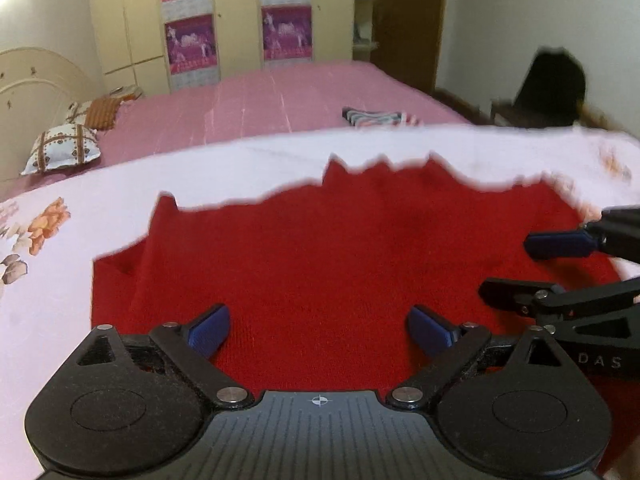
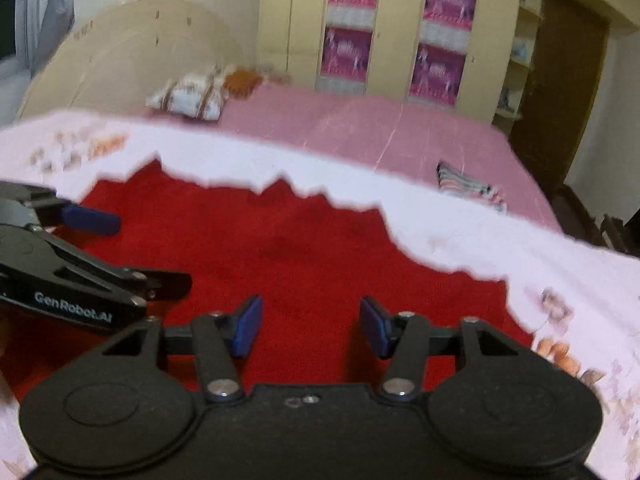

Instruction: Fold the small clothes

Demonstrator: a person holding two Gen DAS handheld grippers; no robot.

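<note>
A red knitted garment (image 1: 320, 248) (image 2: 280, 248) lies spread flat on a white floral sheet (image 1: 120, 184) (image 2: 480, 240), with a small fold raised at its left edge in the left wrist view. My left gripper (image 1: 320, 320) (image 2: 152, 250) hovers over the garment's near part; its jaws are opening, wide apart, with only cloth below them. My right gripper (image 2: 312, 322) (image 1: 506, 268) is close beside it on the right, over the same garment. Its jaws are opening too, about half apart, and no cloth is pinched.
Beyond the sheet runs a pink bed (image 1: 260, 108) with a folded striped cloth (image 1: 372, 117) (image 2: 468, 188) and pillows (image 1: 60, 148) (image 2: 188, 96) by the headboard. A wardrobe stands at the back wall. A dark chair (image 1: 552, 88) is at the far right.
</note>
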